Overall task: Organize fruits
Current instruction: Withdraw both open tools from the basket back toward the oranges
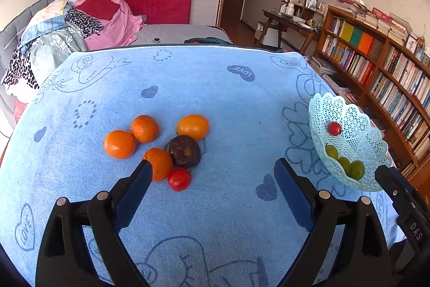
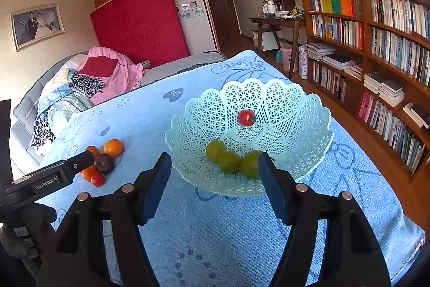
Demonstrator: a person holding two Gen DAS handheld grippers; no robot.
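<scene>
left gripper lines up on the fruit pile, basket part filled

the step in hand looks like a fresh pick from the loose pile. the left gripper (image 1: pixel 212 166) hangs over the cloth (image 1: pixel 215 88) with its jaws wide apart and nothing between them. the tomato (image 1: pixel 179 179) lies just beside its left finger at about 10 o'clock from the gap, touching an orange (image 1: pixel 158 163) and the dark fruit (image 1: pixel 184 151). three more oranges (image 1: pixel 145 128) sit behind, at 11 to 12 o'clock.

the basket (image 2: pixel 303 109) holds three green fruits (image 2: pixel 229 162) and one red one. the right gripper (image 2: pixel 215 166), also apart and empty, hovers at its near rim.

the next move likely calls for sliding left to centre the tomato, then closing gently without nudging its neighbours. open cloth lies at 6 o'clock and toward 3 o'clock. the basket stands close to the cloth's right edge.
</scene>
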